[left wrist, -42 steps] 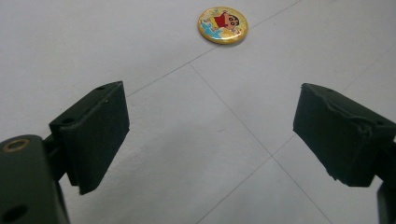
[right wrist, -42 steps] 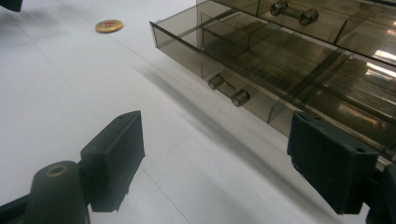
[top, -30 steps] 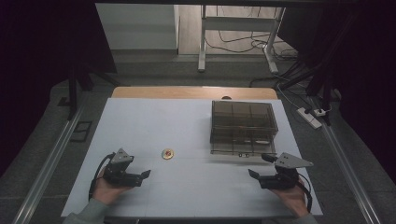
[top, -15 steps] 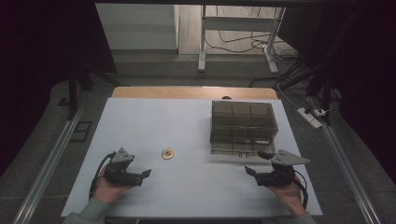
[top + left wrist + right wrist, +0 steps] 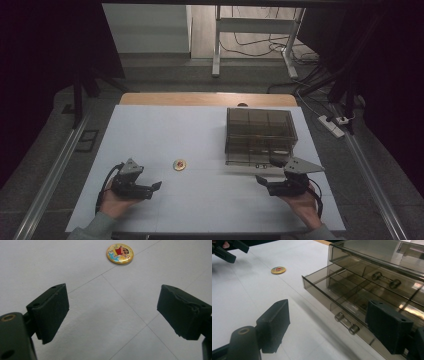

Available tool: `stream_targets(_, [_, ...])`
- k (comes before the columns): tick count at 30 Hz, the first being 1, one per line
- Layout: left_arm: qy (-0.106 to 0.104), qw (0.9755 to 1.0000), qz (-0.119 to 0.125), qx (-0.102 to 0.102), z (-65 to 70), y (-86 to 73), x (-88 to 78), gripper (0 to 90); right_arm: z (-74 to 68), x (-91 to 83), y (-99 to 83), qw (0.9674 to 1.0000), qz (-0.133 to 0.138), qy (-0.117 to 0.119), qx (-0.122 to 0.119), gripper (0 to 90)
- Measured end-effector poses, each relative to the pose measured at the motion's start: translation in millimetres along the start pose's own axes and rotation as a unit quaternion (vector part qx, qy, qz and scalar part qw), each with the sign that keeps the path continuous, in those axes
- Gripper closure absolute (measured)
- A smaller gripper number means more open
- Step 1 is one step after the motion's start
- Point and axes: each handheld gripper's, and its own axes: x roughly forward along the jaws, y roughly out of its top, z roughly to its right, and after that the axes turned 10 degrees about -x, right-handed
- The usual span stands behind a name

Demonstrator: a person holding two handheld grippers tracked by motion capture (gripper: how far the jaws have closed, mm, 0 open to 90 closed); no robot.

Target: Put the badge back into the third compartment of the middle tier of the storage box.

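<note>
Your right gripper (image 5: 267, 176) has crept a little up the bench (image 5: 210, 130) toward the drawer box since a second ago, while your left gripper (image 5: 156, 188) has kept its place. Both are empty, jaws spread wide with bare bench between them.

You have the left gripper low over the near left part of the bench, pointing right. The round yellow badge (image 5: 179, 164) lies flat just beyond and to the right of its tips, apart from them; in the left gripper view the badge (image 5: 120, 253) sits ahead of the jaws, slightly right of centre, showing a cartoon figure.

Your right gripper is just in front of the smoky transparent drawer box (image 5: 260, 131), which stands on the right half of the bench. In the right gripper view the lowest drawer (image 5: 329, 293) is pulled out, its rod handle (image 5: 347, 323) between the jaws but untouched by either. The upper drawer's handle (image 5: 386, 279) is farther back, and the badge (image 5: 278, 270) lies well off to the left.
</note>
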Motion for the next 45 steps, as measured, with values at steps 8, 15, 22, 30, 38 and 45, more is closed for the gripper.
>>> stream_targets(8, [0.001, 1.0, 0.0, 0.0, -0.1, -0.2, -0.3, 10.9, -3.2, 10.9, 7.7, 0.9999, -0.002, 0.009, -0.009, 19.3])
stream_targets(15, [0.001, 1.0, 0.0, 0.001, -0.5, -0.1, -0.1, 10.9, -3.1, 19.8, 13.3, 0.9998, -0.001, 0.016, -0.01, 19.5])
stream_targets(22, [0.002, 1.0, 0.0, 0.001, -0.3, -0.3, -0.1, 10.9, -3.9, 26.4, 16.2, 0.9997, 0.0, 0.022, -0.011, 19.8])
stream_targets(30, [0.002, 1.0, -0.001, 0.001, -0.6, -0.7, -0.4, 10.9, -6.5, 35.0, 23.7, 0.9994, 0.0, 0.03, -0.017, 19.9])
stream_targets(38, [0.001, 1.0, 0.001, 0.001, -0.4, -1.4, -0.6, 10.9, -13.4, 49.7, 35.4, 0.9987, 0.001, 0.043, -0.028, 20.1])
stream_targets(45, [0.001, 1.0, 0.0, 0.001, -0.6, -1.5, -0.2, 10.9, -17.2, 60.1, 45.2, 0.9979, 0.001, 0.054, -0.035, 20.1])
